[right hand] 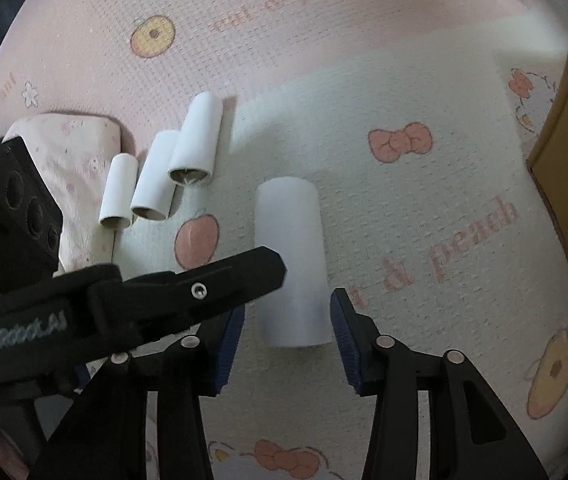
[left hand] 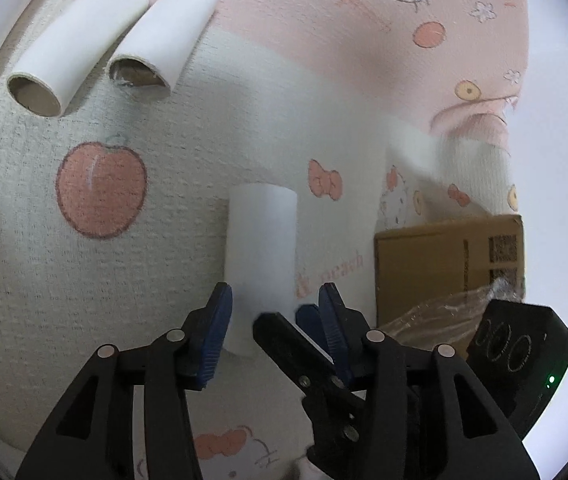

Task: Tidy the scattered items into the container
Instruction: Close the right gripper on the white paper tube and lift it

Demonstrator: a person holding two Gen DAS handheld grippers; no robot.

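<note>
A white cardboard tube point(left hand: 261, 264) lies on the patterned mat; it also shows in the right wrist view point(right hand: 290, 264). My left gripper point(left hand: 274, 304) is open with its fingers either side of the tube's near end. My right gripper point(right hand: 288, 320) is open too, its blue pads point(right hand: 344, 344) flanking the same tube's near end. Neither jaw presses the tube. Three more white tubes point(left hand: 80, 36) lie side by side at the far left, also visible in the right wrist view point(right hand: 164, 168). A brown cardboard box point(left hand: 448, 264) stands at the right.
The right gripper's body crosses the left wrist view point(left hand: 296, 344), and the left gripper's body crosses the right wrist view point(right hand: 172, 292). Clear plastic wrap point(left hand: 444, 312) sits by the box. A folded pale cloth point(right hand: 68, 148) lies at the mat's left. The box edge point(right hand: 564, 152) bounds the right.
</note>
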